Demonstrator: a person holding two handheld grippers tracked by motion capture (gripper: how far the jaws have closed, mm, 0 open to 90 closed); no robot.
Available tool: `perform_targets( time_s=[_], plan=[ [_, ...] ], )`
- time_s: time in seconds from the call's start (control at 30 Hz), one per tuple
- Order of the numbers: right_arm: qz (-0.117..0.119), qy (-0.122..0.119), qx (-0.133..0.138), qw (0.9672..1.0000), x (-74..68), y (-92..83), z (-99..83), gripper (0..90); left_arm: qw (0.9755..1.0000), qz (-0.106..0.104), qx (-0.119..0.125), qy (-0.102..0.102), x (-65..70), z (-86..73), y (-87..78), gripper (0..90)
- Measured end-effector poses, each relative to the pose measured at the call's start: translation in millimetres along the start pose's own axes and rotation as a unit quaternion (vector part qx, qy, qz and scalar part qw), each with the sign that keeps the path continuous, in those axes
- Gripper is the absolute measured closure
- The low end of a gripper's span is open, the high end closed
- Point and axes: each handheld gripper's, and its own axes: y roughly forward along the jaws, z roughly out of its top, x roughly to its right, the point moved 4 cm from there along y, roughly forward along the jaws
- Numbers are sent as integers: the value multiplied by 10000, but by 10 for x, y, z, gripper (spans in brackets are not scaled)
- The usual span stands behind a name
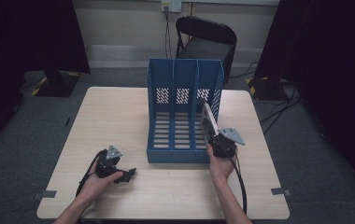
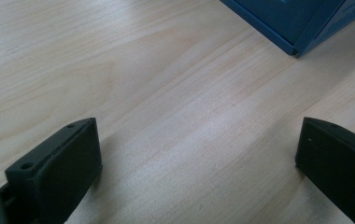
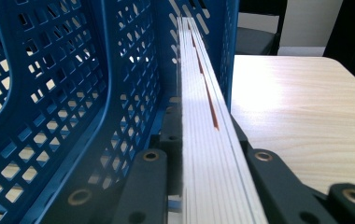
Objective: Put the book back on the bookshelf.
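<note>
A blue plastic file rack (image 1: 180,112) with three slots stands in the middle of the pale wooden table (image 1: 119,116). My right gripper (image 1: 215,140) is shut on a thin book (image 1: 208,122), held on edge and tilted over the front of the rack's rightmost slot. In the right gripper view the book's page edge (image 3: 203,140) runs straight ahead between the jaws, beside the perforated blue divider (image 3: 73,93). My left gripper (image 1: 126,175) rests low over the table at the front left, open, with bare wood between its jaws (image 2: 199,154). A corner of the rack (image 2: 301,23) shows ahead of it.
A black folding chair (image 1: 206,44) stands behind the table. Dark curtains hang at both sides, and cables run across the grey floor at the right. Tape marks sit near the table's front corners.
</note>
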Motion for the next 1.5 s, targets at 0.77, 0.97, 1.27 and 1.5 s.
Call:
perform_targets(
  time_s=[0.77,0.97,1.27,1.5],
  plan=[
    [-678,161,171,9974,-11,4,-11,764,10000,-2,-10,-6,2,-5,-6,0],
    [-549,225,32,9982,14,17,-8,756,10000,-2,-10,-4,2,-5,-6,0],
    [-324,209,-202,9990,46,45,49,720,10000,-2,-12,-5,2,-5,-6,0],
    [-273,271,-416,9984,70,96,117,751,10000,-3,-10,-6,3,-5,-6,0]
  ],
)
